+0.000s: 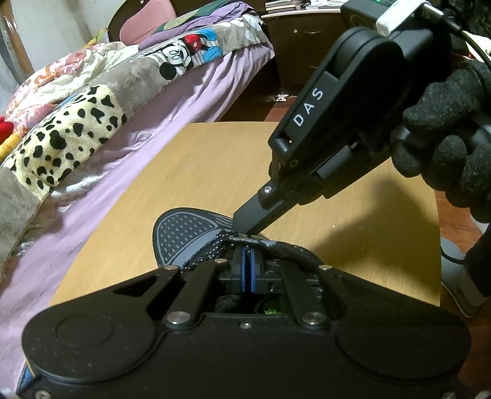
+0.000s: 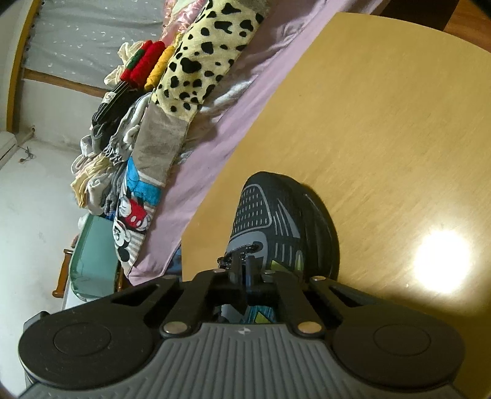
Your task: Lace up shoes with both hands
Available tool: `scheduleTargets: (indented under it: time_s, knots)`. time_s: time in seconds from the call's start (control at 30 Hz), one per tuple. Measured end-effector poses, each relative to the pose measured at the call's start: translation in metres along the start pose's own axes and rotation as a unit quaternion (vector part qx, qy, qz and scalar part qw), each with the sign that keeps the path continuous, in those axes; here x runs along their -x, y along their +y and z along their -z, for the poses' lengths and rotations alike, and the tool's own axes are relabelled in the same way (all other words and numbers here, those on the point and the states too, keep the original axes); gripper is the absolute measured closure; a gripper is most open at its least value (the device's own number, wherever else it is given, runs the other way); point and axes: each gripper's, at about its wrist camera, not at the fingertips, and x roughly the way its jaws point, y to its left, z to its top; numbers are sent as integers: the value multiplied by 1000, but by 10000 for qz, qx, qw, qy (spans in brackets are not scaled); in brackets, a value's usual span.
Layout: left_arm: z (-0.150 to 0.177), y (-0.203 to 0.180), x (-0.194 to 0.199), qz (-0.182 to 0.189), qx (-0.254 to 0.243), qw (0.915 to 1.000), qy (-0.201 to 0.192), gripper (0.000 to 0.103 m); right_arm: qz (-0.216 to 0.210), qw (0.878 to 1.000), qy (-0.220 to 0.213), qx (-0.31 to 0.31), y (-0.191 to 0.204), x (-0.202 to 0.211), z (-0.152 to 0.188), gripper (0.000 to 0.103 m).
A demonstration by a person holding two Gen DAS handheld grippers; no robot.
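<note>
The left gripper (image 1: pixel 248 245) is closed, its blue pads pressed together with the speckled lace (image 1: pixel 211 247) draped just ahead of its tips. Ahead of it lies the wooden table (image 1: pixel 196 172), and on that the dark shoe (image 1: pixel 184 230), toe pointing away. The right gripper (image 1: pixel 250 228), held in a gloved hand (image 1: pixel 445 147), comes in from the right, closed, its tip touching the lace over the shoe's tongue.

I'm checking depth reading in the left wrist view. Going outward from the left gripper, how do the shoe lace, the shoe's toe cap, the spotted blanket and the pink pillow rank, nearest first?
From the left gripper:
1. Shoe lace, right at the fingertips.
2. Shoe's toe cap, just ahead, slightly left, on the table.
3. Spotted blanket, on the bed, left.
4. Pink pillow, far end of the bed, top.
</note>
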Motion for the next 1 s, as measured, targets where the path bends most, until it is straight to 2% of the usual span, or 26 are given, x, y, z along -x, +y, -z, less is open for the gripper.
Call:
scheduleTargets:
  time_s: [0.17,0.27,0.3,0.33,0.37,0.43,0.5,0.57,0.63,0.73,1.0]
  knots:
    - [-1,13,13,108,106,9999,-11,97,-24,10000,-47,33,-1,1,-1,99]
    - [-2,42,34,140,769,9962,-395,97,-11,10000,-77,55,-1,4,-2,99]
    - [0,55,41,7,1123,9921,-553,97,1,9999,-93,75,0,5,-2,99]
    - [2,68,48,-160,1499,9860,-710,94,1,9999,-110,84,0,7,-3,99]
    - [5,82,55,-328,1872,9780,-864,83,0,9998,-150,100,0,8,-4,99]
    - [14,108,66,-630,2716,9539,-1111,70,1,9996,-235,125,1,12,-6,99]
    - [23,122,73,-735,3289,9331,-1255,70,15,9993,-334,148,0,16,-10,99]
    - [27,127,75,-829,3519,9233,-1298,70,30,9990,-429,144,-1,20,-15,99]
    - [28,127,76,-919,3565,9211,-1266,69,54,9985,-530,144,-3,25,-20,99]
    - [28,126,75,-979,3611,9190,-1243,63,84,9975,-695,134,-5,32,-28,99]
    - [28,127,73,-996,3674,9168,-1205,62,175,9936,-1109,86,-12,52,-48,99]
